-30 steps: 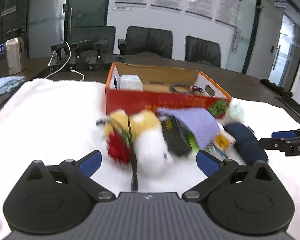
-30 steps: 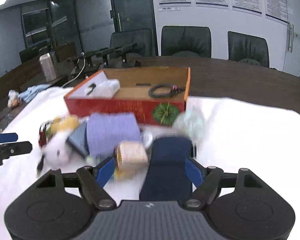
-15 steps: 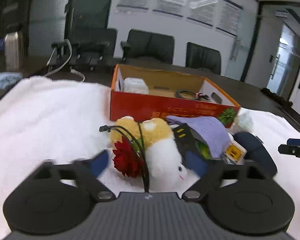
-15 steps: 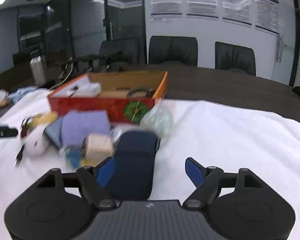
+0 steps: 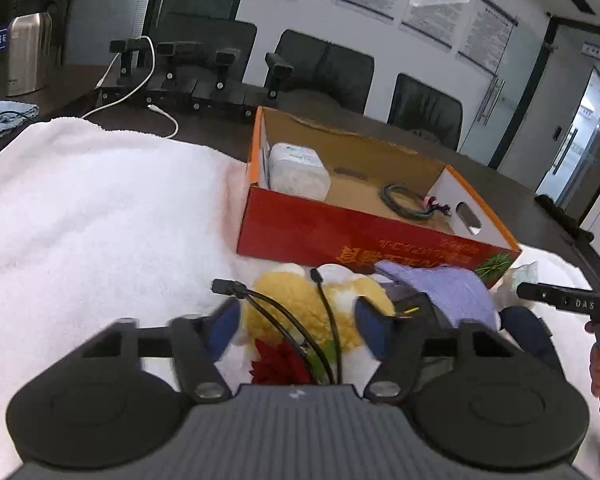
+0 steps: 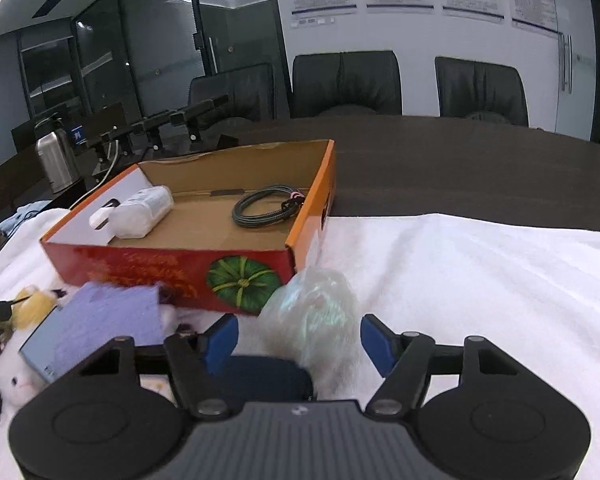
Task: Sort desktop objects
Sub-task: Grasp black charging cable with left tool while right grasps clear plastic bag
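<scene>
Left gripper, lower centre: jaws spread around plush toy with black cable; red box above, right of centre. Right gripper, lower centre: jaws spread, plastic bag between; red box upper left
</scene>
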